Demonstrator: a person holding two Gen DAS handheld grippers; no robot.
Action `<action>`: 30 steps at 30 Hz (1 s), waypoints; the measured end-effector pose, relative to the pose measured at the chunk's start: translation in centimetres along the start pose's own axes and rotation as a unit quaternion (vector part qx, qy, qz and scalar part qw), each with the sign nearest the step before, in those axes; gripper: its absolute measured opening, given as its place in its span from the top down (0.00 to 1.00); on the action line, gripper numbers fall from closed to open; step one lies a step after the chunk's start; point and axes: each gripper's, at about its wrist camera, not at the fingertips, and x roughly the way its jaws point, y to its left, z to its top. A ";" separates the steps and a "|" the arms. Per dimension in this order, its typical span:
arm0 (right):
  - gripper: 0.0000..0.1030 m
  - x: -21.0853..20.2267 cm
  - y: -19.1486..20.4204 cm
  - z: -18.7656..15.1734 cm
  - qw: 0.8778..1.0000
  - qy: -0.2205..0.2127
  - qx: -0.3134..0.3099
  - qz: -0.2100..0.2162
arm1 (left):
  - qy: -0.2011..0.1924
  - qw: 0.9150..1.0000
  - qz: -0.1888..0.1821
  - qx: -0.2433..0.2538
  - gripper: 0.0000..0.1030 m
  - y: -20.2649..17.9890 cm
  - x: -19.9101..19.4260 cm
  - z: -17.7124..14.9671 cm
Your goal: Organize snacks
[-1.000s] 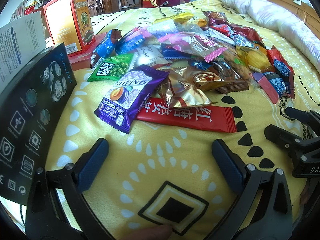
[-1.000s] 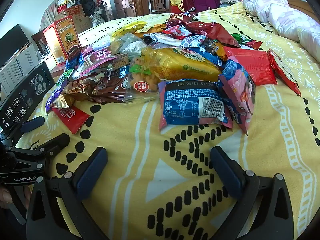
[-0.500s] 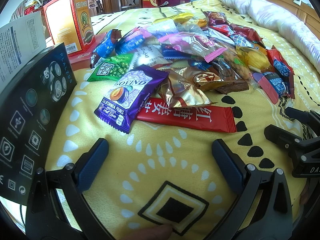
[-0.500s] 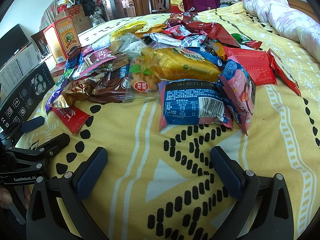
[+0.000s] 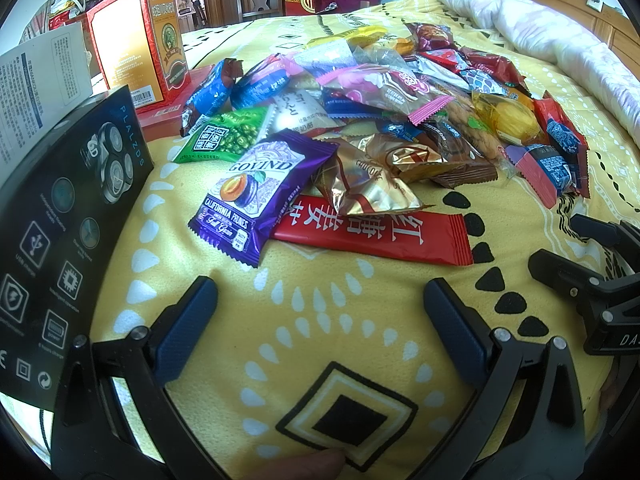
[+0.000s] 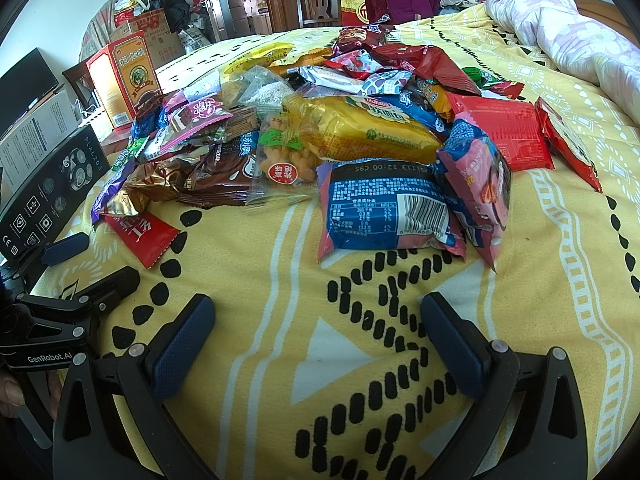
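A heap of several snack packets lies on a yellow patterned bedspread (image 5: 320, 320). Nearest in the left wrist view are a purple prune packet (image 5: 256, 192), a long red sachet (image 5: 376, 232) and a gold foil packet (image 5: 360, 188). My left gripper (image 5: 320, 300) is open just short of them, nothing between its fingers. In the right wrist view a blue-and-pink packet (image 6: 384, 208), a yellow packet (image 6: 360, 128) and a red packet (image 6: 508, 136) lie ahead of my open, empty right gripper (image 6: 316, 320). Each gripper appears at the edge of the other's view.
A black product box (image 5: 60, 216) stands at the left beside a white box (image 5: 36, 88) and a red-and-gold carton (image 5: 140, 40). A rolled quilt (image 5: 560, 48) lies at the far right. Chairs and clutter stand beyond the bed.
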 end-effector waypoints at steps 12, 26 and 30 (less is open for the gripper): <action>0.00 0.1 0.0 0.0 1.000 0.001 -0.001 -0.001 | 0.000 1.000 -0.001 0.000 0.00 0.0 0.0 0.0; 0.00 0.2 0.1 0.0 1.000 0.001 -0.001 -0.001 | -0.001 1.000 -0.002 -0.002 0.00 0.1 -0.1 -0.1; 0.00 0.6 -0.1 -0.1 1.000 0.002 -0.003 -0.002 | 0.000 1.000 0.001 0.000 0.00 0.0 0.0 -0.1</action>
